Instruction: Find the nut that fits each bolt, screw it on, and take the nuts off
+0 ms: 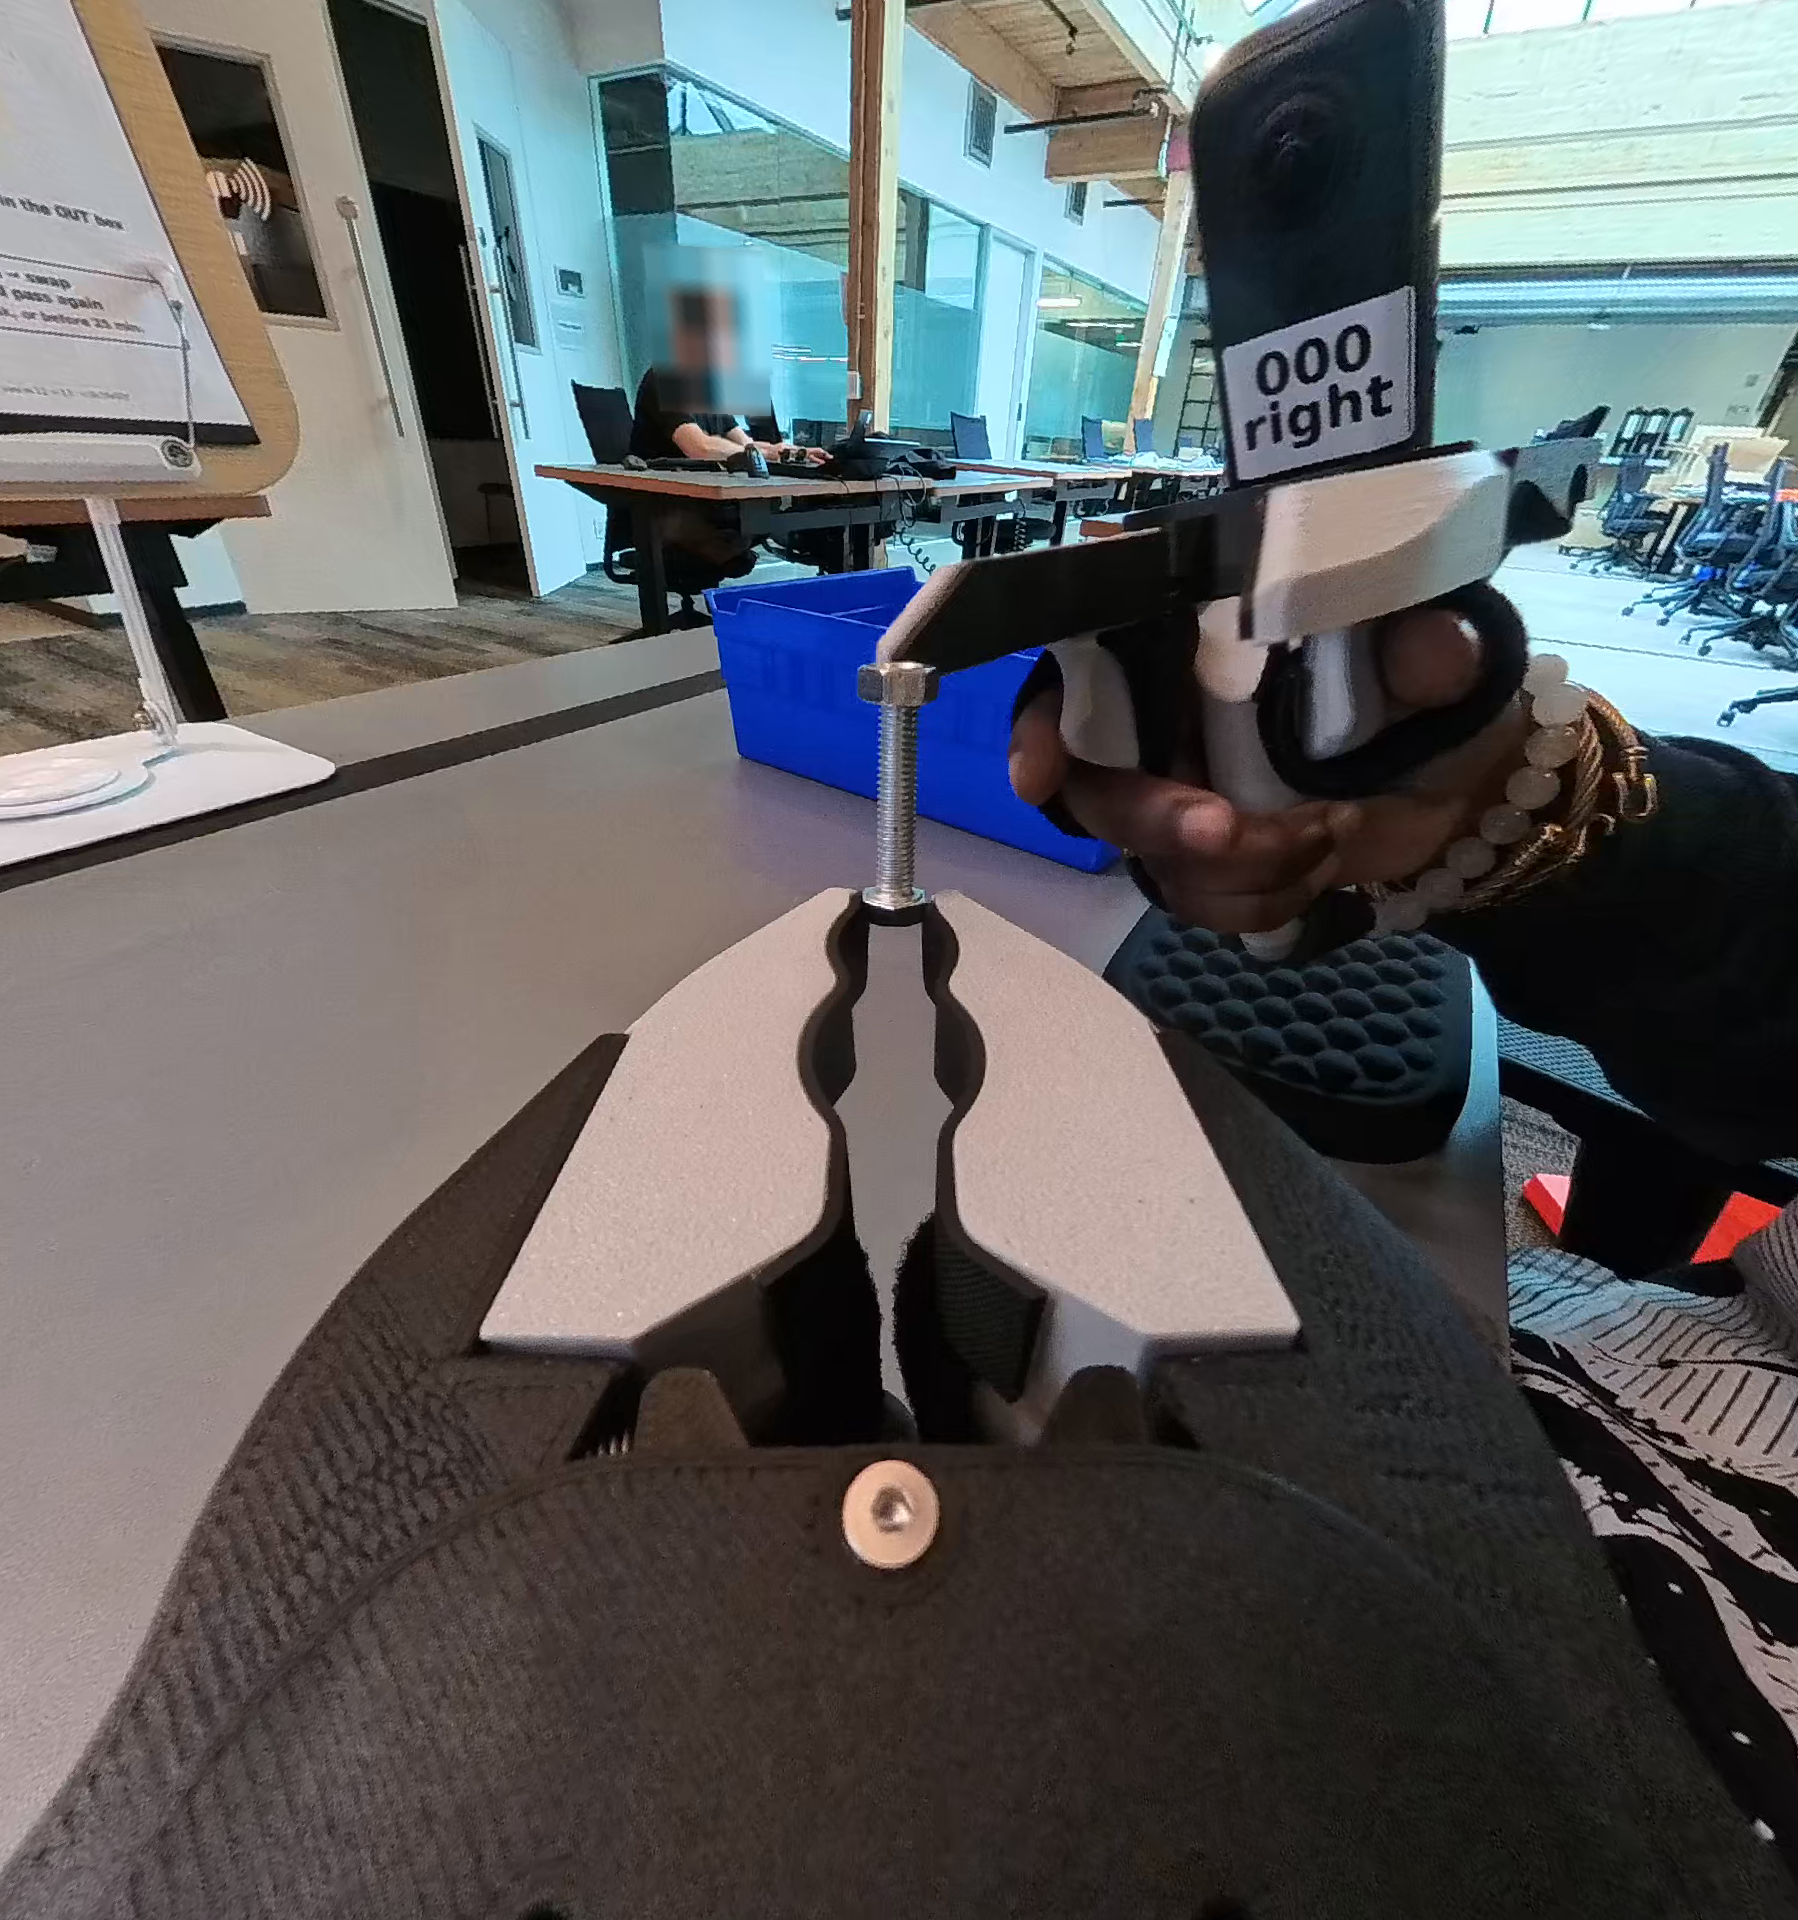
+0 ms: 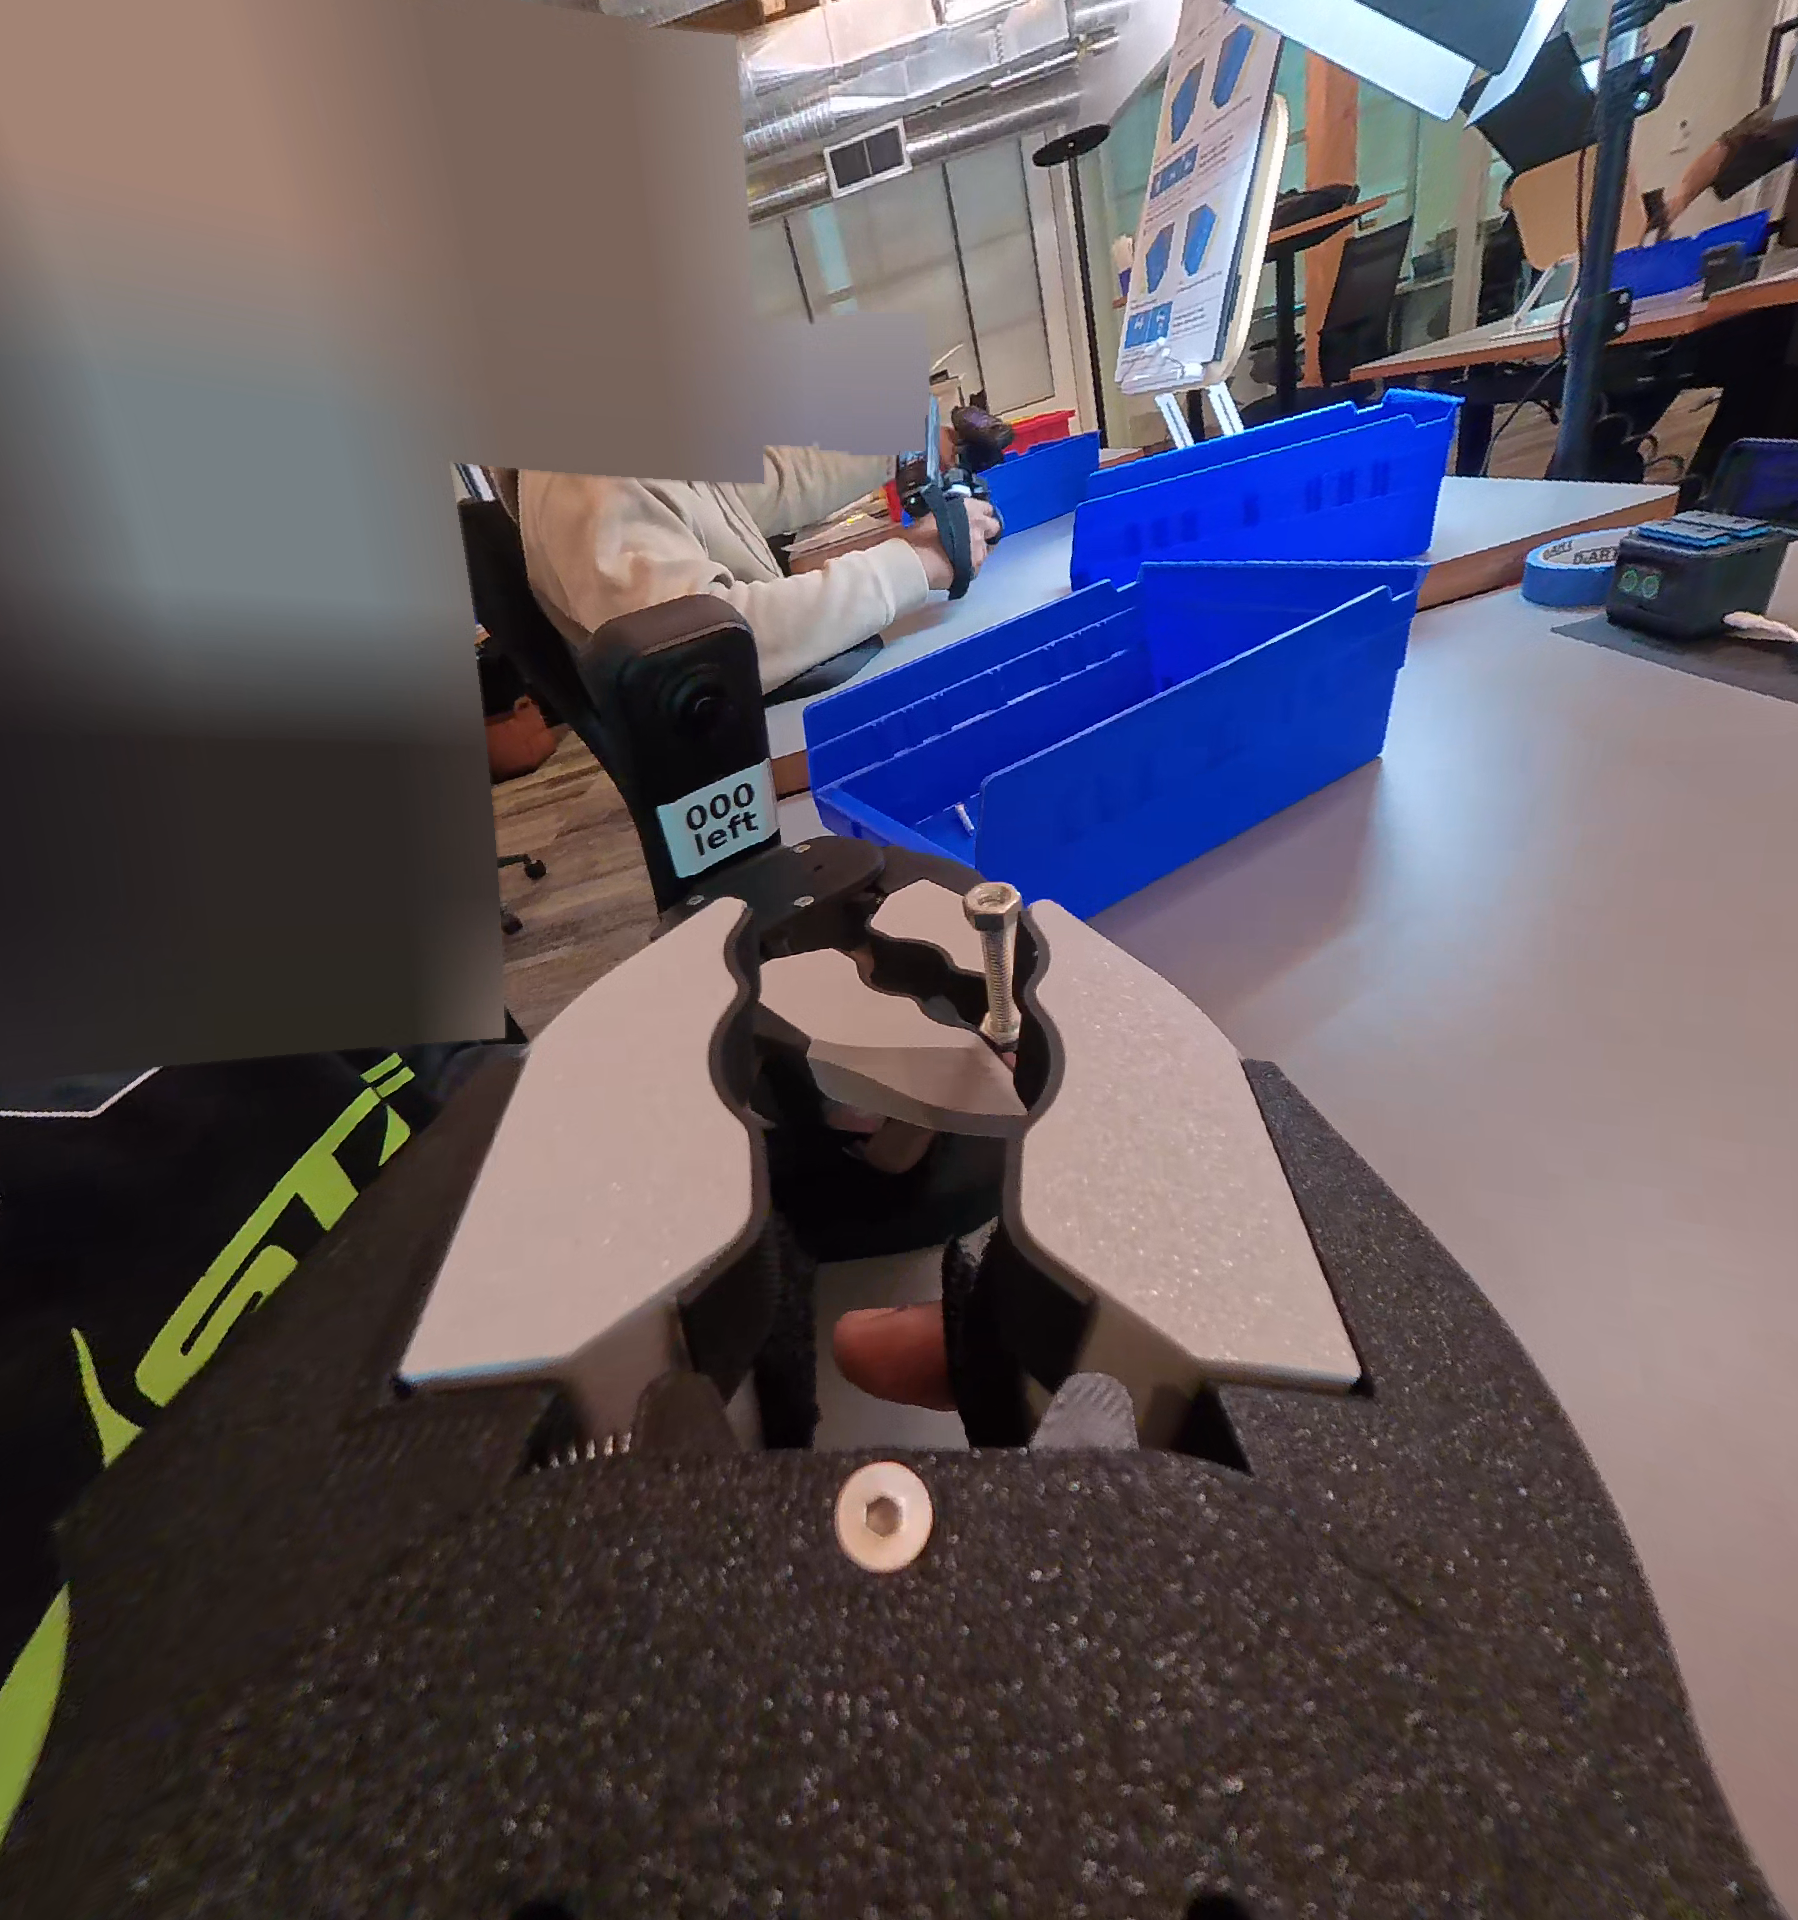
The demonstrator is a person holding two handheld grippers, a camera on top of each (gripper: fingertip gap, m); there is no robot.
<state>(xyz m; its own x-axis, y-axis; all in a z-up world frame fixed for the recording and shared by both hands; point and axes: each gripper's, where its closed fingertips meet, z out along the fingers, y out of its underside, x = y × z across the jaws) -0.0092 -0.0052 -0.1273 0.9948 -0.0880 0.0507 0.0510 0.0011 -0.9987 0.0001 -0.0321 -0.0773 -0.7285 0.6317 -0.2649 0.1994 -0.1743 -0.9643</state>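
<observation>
Left gripper (image 1: 895,920) is clamped narrowly on the hex head of a silver threaded steel bolt (image 1: 896,800), held upright above the grey tabletop (image 1: 355,987). Right gripper (image 2: 879,935) is wide apart around the bolt top; its pads are not seen pressing on the silver hex nut (image 1: 897,683), seated at the bolt's upper end. White printed labels are seen on both black camera housings (image 1: 1316,208); text not transcribed. A printed instruction sheet (image 1: 53,260) stands left. A blue plastic divided bin (image 2: 1134,748) lies just behind.
</observation>
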